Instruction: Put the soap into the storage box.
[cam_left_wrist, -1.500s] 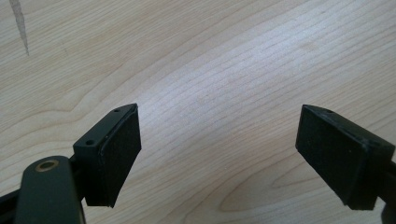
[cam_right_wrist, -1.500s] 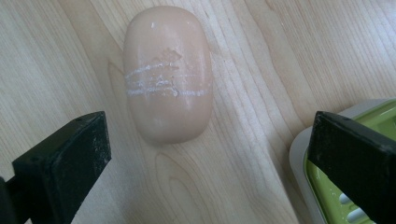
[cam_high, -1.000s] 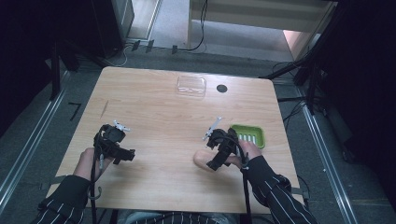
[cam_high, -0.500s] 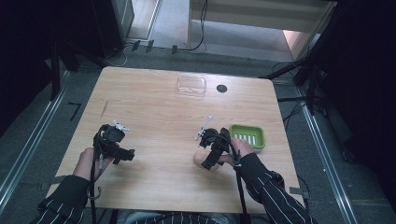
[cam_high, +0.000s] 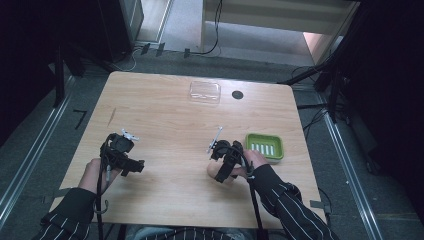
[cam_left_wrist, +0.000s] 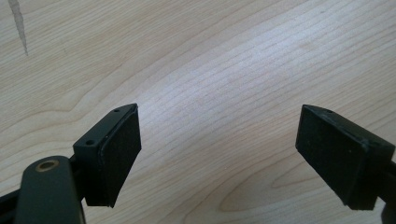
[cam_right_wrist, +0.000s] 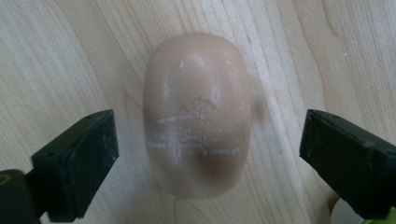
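— What is the right gripper (cam_right_wrist: 208, 154) doing?
— Its jaws, which have just been closing, stand spread on either side of a beige bar of soap (cam_right_wrist: 197, 114); the pads are clear of it.

— Where does the soap lie?
— Flat on the wooden table (cam_high: 165, 115), near the front right, just beside the green soap dish (cam_high: 264, 146).

— And the left gripper (cam_left_wrist: 233, 149)?
— Jaws wide apart over bare wood, nothing between them. A clear plastic lid (cam_high: 204, 92) sits at the far edge.
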